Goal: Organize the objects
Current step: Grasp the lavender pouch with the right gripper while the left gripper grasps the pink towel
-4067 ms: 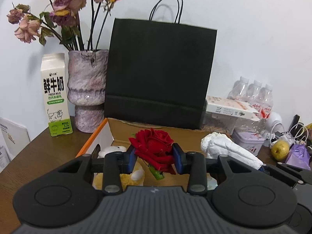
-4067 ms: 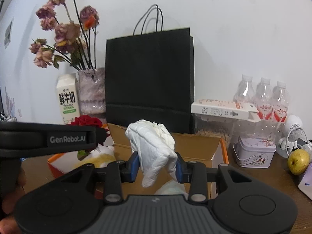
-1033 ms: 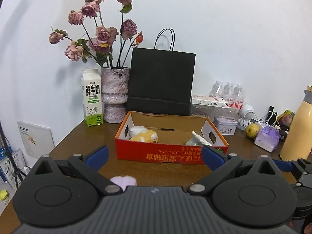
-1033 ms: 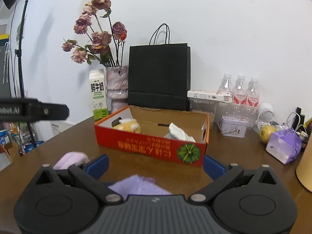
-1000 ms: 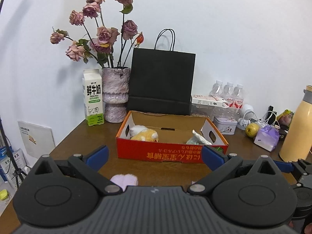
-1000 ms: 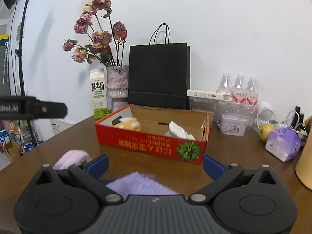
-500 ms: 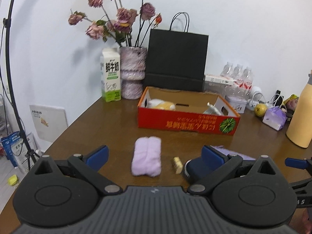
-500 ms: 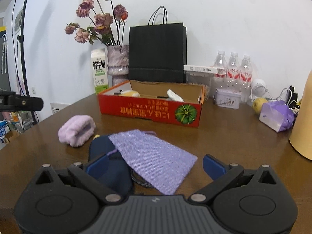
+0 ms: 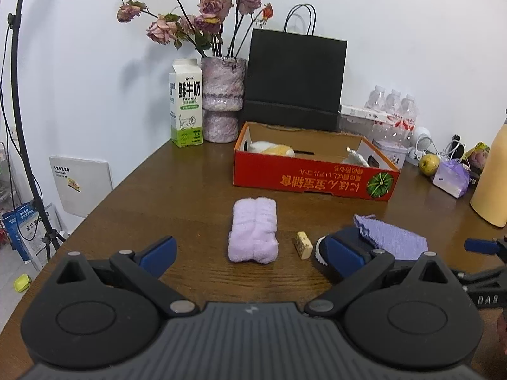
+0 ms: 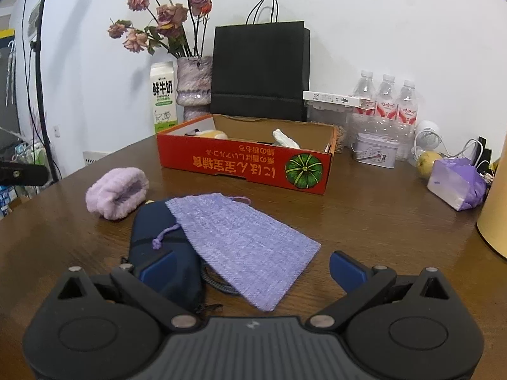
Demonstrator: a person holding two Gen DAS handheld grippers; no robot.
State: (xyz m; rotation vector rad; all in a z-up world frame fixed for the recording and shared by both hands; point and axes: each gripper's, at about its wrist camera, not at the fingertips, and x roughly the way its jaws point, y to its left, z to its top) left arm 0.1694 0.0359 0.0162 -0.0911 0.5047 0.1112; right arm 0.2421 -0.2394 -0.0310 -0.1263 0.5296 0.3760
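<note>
A red cardboard box (image 9: 313, 180) (image 10: 247, 166) stands mid-table with a yellow plush toy (image 9: 275, 149) and a white crumpled cloth (image 10: 285, 139) inside. In front of it lie a rolled lilac towel (image 9: 253, 234) (image 10: 117, 193), a small cork (image 9: 303, 244), a purple drawstring pouch (image 10: 244, 237) (image 9: 393, 237) and a dark navy pouch (image 10: 161, 247) partly under it. My left gripper (image 9: 250, 255) is open, hovering just short of the towel. My right gripper (image 10: 250, 267) is open above the near end of the purple pouch, its left finger over the navy pouch.
At the back stand a milk carton (image 9: 186, 103), a vase of dried roses (image 9: 223, 98), a black paper bag (image 9: 294, 82), water bottles (image 10: 385, 101) and a tin (image 10: 374, 151). A pear (image 10: 427, 163), a purple packet (image 10: 456, 183) and a yellow flask (image 9: 489, 180) crowd the right side.
Both grippers have let go of the rose and the white cloth and pulled back from the box. In the last half second both views drew slightly closer to the towel and pouches.
</note>
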